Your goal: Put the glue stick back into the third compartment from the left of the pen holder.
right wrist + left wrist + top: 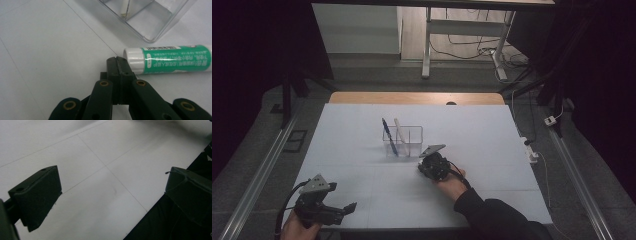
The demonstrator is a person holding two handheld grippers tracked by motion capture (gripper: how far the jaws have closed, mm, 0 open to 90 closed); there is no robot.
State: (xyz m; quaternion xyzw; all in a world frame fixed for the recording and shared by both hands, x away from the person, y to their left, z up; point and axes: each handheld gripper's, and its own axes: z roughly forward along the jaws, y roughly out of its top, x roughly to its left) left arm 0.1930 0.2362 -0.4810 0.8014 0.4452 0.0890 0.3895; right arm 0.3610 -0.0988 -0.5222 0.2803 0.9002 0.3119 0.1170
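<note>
A green glue stick (172, 60) with a white cap (133, 60) lies on its side on the white table (492, 150), just in front of a clear plastic organizer (147, 17). My right gripper (119, 63) is shut with nothing between its jaws, its tip right beside the cap. In the high view the right gripper (430, 164) sits low on the table just right of the organizer (404, 142), which holds a blue pen (389, 136) and a white pen (399, 129). My left gripper (348, 209) rests near the front left corner, open and holding nothing (112, 192).
The table's front edge (140, 220) runs close under the left gripper. A wooden strip (417, 98) borders the far side. Cables and a power strip (532, 152) lie on the floor to the right. Metal rails (262, 170) flank the table.
</note>
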